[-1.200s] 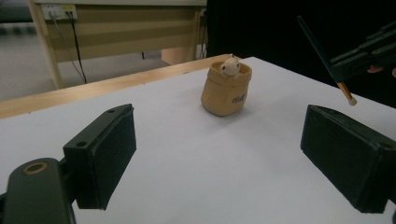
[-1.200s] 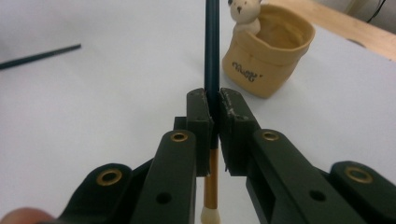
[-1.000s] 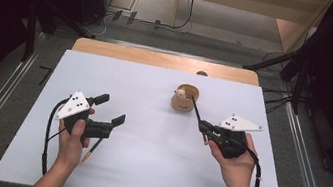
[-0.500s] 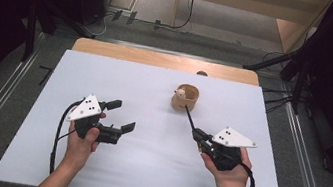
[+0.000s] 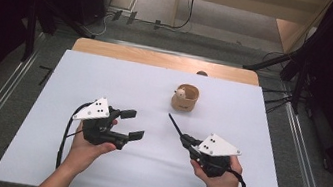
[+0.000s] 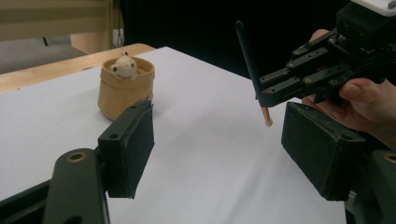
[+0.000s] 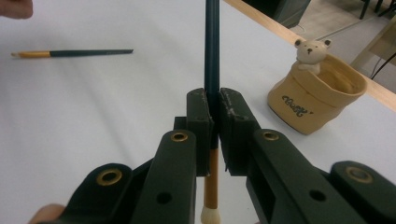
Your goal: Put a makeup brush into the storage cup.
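Right gripper (image 5: pixel 186 138) has its jaws clamped on a dark brush (image 5: pixel 174 125); in the right gripper view the pads pinch the brush (image 7: pixel 212 70) at the join of dark handle and orange ferrule, pale bristle tip hanging below the jaws, handle running up and away. In the high view the handle points up-left toward the tan cup (image 5: pixel 185 98), tip well short of it, nothing touching. Left gripper (image 5: pixel 128 123) jaws wide apart, holding nothing; in the left gripper view the two pads (image 6: pixel 130 144) frame bare white table (image 6: pixel 196 140), with the right gripper (image 6: pixel 280 86) and its brush (image 6: pixel 250 65) seen beyond, brush near upright, orange end down, above the table. Cup with a small bear figure (image 6: pixel 123 65) on its rim stands upright on the far middle of the table. A second brush (image 7: pixel 70 53) lies flat on the table at the upper left of the right gripper view, apart from everything. Versus 0.5 s ago: right gripper pulled back toward the person and slightly right, brush tip farther from the cup; left gripper shifted a bit right, jaws just as wide; cup unmoved.
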